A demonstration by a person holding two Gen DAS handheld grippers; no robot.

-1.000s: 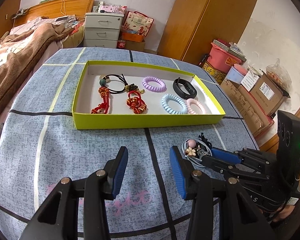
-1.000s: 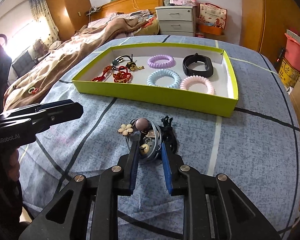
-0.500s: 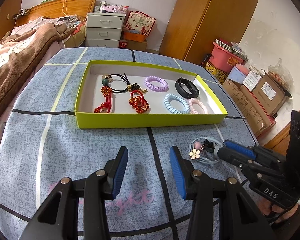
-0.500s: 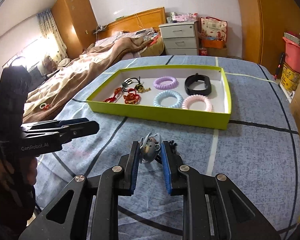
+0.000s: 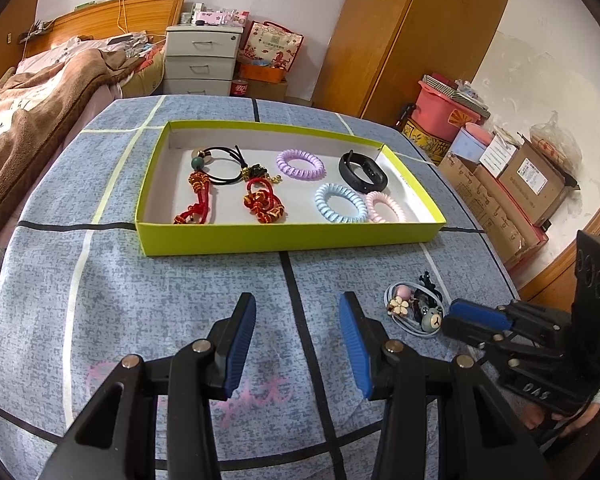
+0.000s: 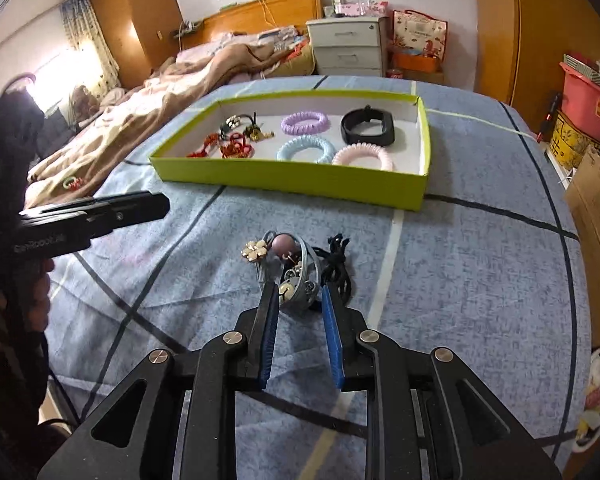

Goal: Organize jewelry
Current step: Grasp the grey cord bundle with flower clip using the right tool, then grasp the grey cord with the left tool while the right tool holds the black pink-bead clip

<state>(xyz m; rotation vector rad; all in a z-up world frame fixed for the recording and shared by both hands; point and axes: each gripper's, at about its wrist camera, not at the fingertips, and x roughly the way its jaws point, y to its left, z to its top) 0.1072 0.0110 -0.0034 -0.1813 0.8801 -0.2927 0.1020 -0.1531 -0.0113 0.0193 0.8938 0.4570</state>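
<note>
Tray (image 5: 284, 240) at the far side of the blue cloth already holds knots, coil ties and a black band; left gripper (image 5: 296, 340) hovers with jaws apart, holding nothing. Right gripper (image 6: 298, 300) is at the pickup step, jaws narrowed around the charm hair ties (image 6: 290, 268) on the cloth near the tray, but whether the pads actually pinch cannot be told. Next move likely needs a firm squeeze, then a lift and carry over the tray's near wall.

Lime-green tray (image 5: 284, 238) holds lilac (image 5: 300, 163), pale-blue (image 5: 340, 208) and pink coils (image 5: 386, 212); blue-grey mottled bedspread (image 5: 140, 300), black-and-cream grid lines.
</note>
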